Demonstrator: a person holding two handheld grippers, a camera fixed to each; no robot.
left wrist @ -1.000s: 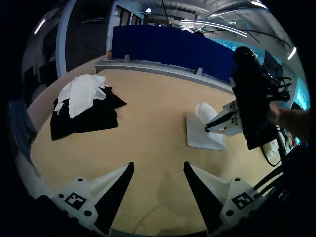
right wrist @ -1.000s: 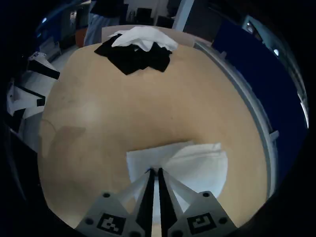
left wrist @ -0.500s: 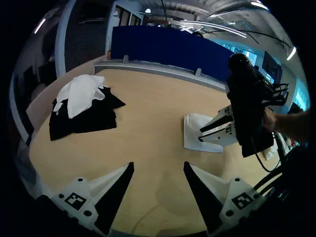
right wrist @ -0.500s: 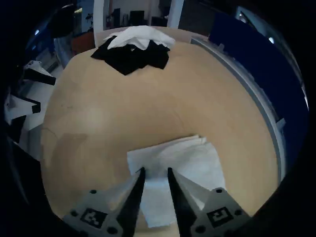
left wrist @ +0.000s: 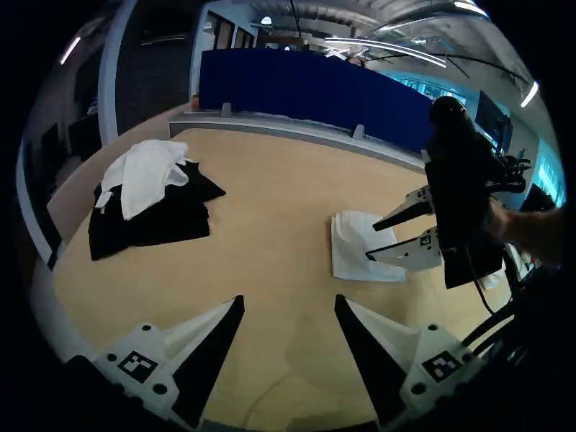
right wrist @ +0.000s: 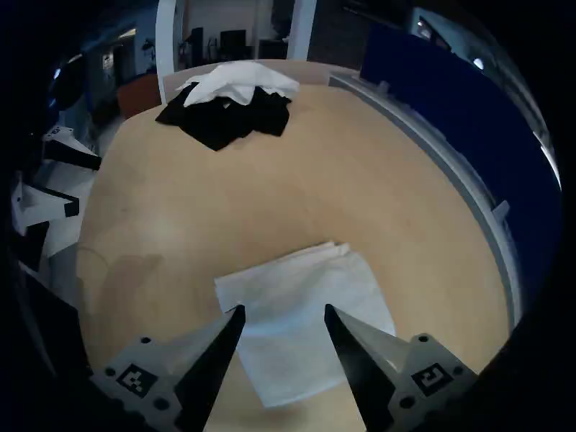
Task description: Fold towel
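- Hazard: the right gripper [right wrist: 282, 309] hovers over the near end of the white towel [right wrist: 302, 317] with its fingers apart, holding nothing. A fingertip that dips could catch the top layer and likely drag the fold open.
- Hazard: the far short edge shows slightly fanned layers. A sideways push there would probably skew the stack.
- Hazard: the left gripper [left wrist: 289, 297], fingers also spread and empty, is well apart from the towel. It could not steady the cloth if it slid.
- Towel state: folded into a flat, layered rectangle with mostly straight sides and no corner lifted.
- Towel location: on the wooden table [left wrist: 273, 180], toward the edge on the right gripper's side, well apart from the pile of black and white cloths [left wrist: 147, 194] at the opposite edge.
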